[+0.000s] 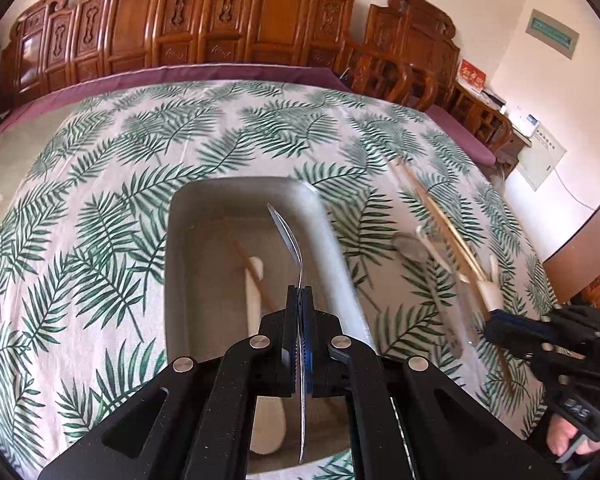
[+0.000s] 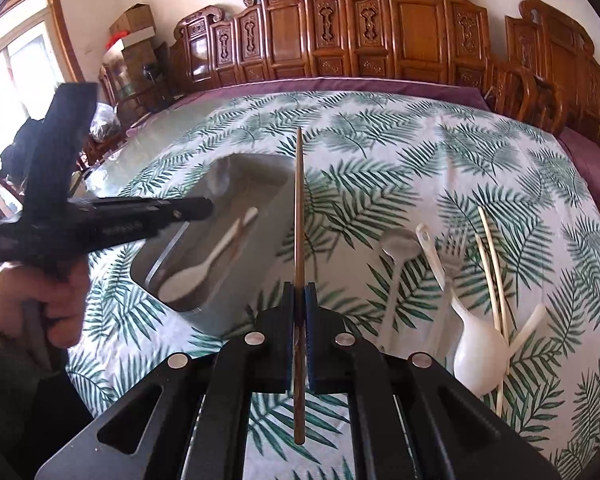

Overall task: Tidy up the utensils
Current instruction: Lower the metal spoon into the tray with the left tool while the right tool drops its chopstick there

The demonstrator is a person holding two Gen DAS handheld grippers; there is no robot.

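My left gripper [image 1: 299, 292] is shut on a metal spoon [image 1: 290, 236] and holds it edge-on above the grey tray [image 1: 340, 256]. The tray holds a white spoon [image 1: 256, 304] and a brown chopstick [image 1: 252, 268]. My right gripper [image 2: 299, 290] is shut on a brown chopstick [image 2: 299, 200], held upright over the cloth right of the tray [image 2: 268, 232]. Loose utensils lie on the cloth at right: a metal spoon [image 2: 398, 248], a fork [image 2: 454, 252], white spoons [image 2: 476, 352] and pale chopsticks [image 2: 490, 264]. The left gripper body [image 2: 100, 220] shows over the tray.
The table carries a leaf-print cloth [image 1: 100, 240] with a purple edge [image 1: 180, 74] at the back. Carved wooden chairs [image 2: 380, 32] line the far side. The right gripper's body [image 1: 548, 344] shows at the right of the left wrist view.
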